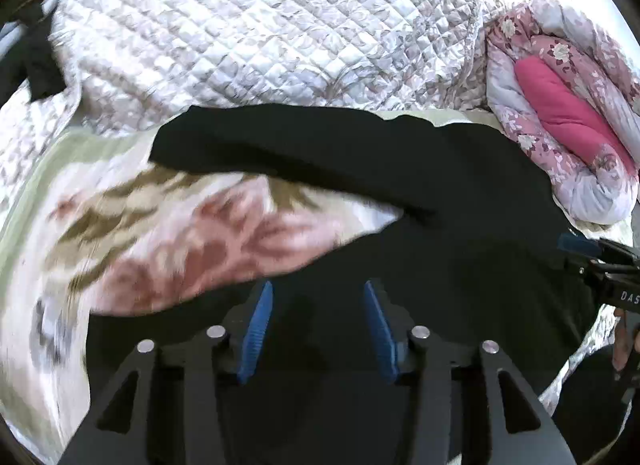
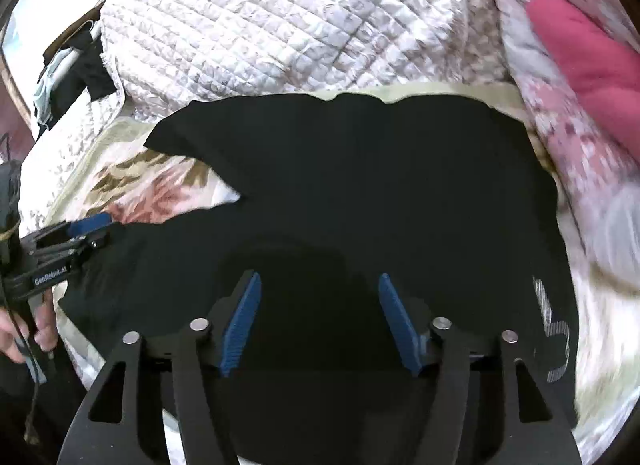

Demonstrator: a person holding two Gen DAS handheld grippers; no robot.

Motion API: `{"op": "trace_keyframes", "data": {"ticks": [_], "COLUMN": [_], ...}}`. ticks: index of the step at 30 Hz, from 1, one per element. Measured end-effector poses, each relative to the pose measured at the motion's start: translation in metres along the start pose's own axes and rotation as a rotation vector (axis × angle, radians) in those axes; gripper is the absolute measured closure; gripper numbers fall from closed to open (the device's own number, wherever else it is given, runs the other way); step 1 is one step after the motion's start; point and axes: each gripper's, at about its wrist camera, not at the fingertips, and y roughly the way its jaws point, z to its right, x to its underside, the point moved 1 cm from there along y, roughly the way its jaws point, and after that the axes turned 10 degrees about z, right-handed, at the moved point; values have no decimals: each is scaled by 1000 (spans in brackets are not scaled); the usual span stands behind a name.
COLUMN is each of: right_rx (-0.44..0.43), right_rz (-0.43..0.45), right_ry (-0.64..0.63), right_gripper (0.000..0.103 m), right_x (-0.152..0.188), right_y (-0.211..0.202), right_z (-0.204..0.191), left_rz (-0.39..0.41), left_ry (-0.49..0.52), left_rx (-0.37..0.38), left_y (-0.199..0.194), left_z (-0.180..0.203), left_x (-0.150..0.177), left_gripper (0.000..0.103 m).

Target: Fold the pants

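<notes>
The black pants (image 2: 360, 185) lie spread across the middle of both views on a floral sheet (image 1: 180, 233), one leg reaching toward the left of the frame, a pale printed mark near their lower-right edge in the right wrist view. The left gripper (image 1: 318, 325) hangs over the dark cloth at the bottom of its frame, blue pads (image 1: 256, 329) apart with nothing pinched between them. The right gripper (image 2: 320, 321) does likewise — jaws parted, empty, above the fabric. Beyond the pants, a quilted white coverlet (image 1: 240, 25) fills the top of the frame, and a pink floral comforter (image 1: 560, 105) is bundled at the upper right.
</notes>
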Motion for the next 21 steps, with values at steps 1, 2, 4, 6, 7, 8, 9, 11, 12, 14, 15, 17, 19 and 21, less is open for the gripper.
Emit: {"op": "trace_keyframes", "data": {"ticks": [1,2,4,6,7,8,9,11,12,14,15,17,19,21], "right_rx": [-1,-2,9,5,7,12,13,8,6,-10,-9,-3,3,-1], "right_rz": [0,1,-7,-2,-3,-4,-4,3,8,3,1,-7,-28,-45], "right_ry": [-13,-29,-54,-71,-76,-80,-92,-112,-119,-133,-144,-168,-184,-200], "right_gripper": [39,39,39,39,39,39,39,37,35,30,30,30,30,30], "right_x": [-6,-12,-27,-43,-51,-56,-65,-82,-92,-109,-118,-134,-146,-154], "right_y": [4,9,21,34,41,46,54,67,74,90,100,118,139,158], "right_z": [2,4,11,19,24,27,31,38,42,49,53,60,67,70], "left_rz": [-1,2,9,16,23,28,30,33,35,34,26,6,-14,-24], "left_ry": [5,7,5,-8,-15,-20,-21,-12,0,28,36,43,44,54], "left_rx": [4,7,4,6,7,-2,-4,2,1,5,3,3,-8,-10], "left_y": [7,12,26,39,46,53,61,81,91,113,127,152,177,195], "left_z": [-3,-6,-15,-25,-31,-36,-39,-45,-46,-47,-47,-48,-47,-42], "left_x": [-7,-14,-30,-45,-54,-63,-72,-89,-96,-108,-113,-121,-127,-131], "left_gripper": [51,51,50,46,45,44,43,40,38,36,35,35,35,35]}}
